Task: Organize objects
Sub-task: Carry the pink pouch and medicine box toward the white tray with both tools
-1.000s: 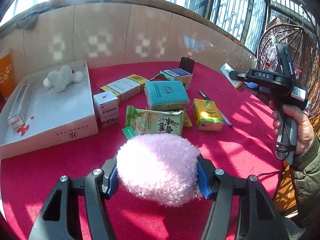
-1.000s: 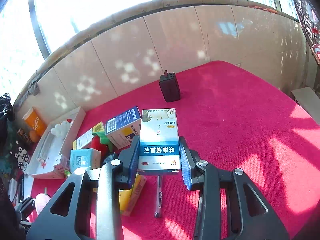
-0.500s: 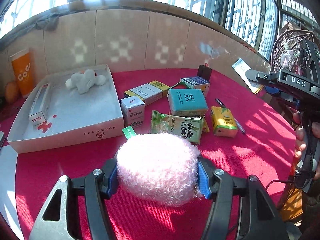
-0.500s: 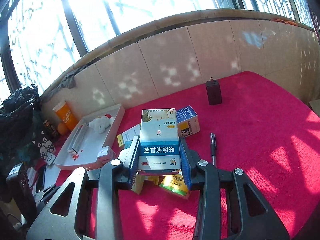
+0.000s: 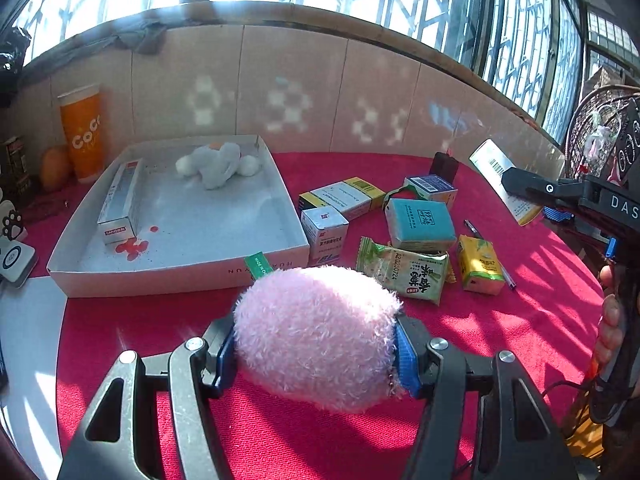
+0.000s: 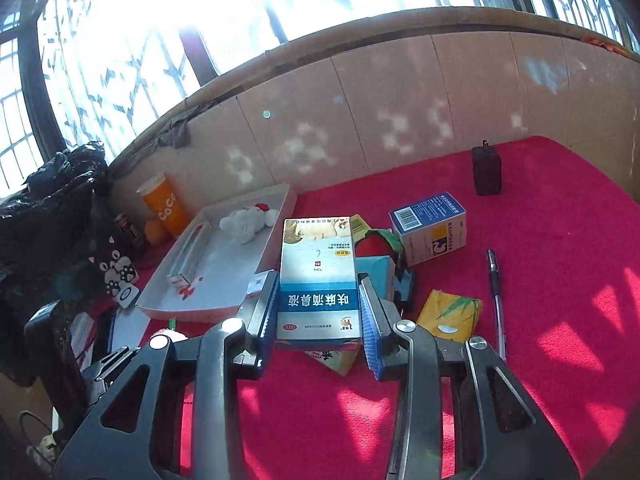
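Pink plush ball (image 5: 318,336) clenched in left tool (image 5: 316,350). Medicine box (image 6: 317,276) clamped in right tool (image 6: 318,310). White tray (image 5: 276,184) ahead of both.

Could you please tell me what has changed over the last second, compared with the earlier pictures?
Both grippers have swung left, toward the white tray, which now fills more of each view. The left gripper still clamps the pink plush toy, and the right gripper still clamps the blue and white medicine box. Nothing was taken or let go; the boxes and packets on the red cloth lie as before.
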Available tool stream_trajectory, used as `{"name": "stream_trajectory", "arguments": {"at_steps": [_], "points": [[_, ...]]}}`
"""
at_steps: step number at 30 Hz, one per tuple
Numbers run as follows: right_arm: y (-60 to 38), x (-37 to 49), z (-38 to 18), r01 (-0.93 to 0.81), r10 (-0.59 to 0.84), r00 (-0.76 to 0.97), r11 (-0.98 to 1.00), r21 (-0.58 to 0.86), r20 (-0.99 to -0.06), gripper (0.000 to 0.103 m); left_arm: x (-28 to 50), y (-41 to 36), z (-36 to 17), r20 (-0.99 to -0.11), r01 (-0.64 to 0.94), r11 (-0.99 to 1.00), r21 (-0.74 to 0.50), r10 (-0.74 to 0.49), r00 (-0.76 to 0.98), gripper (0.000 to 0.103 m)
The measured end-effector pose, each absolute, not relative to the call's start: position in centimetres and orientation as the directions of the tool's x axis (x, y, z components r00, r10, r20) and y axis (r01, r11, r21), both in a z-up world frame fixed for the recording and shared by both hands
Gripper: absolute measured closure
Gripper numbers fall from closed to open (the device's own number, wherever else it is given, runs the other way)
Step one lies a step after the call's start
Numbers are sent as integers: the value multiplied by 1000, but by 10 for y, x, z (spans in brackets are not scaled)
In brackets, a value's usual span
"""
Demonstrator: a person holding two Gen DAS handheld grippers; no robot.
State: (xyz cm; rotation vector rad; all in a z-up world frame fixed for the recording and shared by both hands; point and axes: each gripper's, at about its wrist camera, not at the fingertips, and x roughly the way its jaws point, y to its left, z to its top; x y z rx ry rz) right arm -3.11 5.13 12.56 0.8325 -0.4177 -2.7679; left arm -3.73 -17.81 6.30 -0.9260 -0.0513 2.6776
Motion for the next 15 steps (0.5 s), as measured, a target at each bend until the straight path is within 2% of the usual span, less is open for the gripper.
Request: {"name": "stream_trajectory", "arguments": {"at_steps": [15], "points": [[0,-45,130,242,-398,-760,-907,345,-514,67,-38,-222,75,-564,-174,-973,-153,230,-793,40]]}}
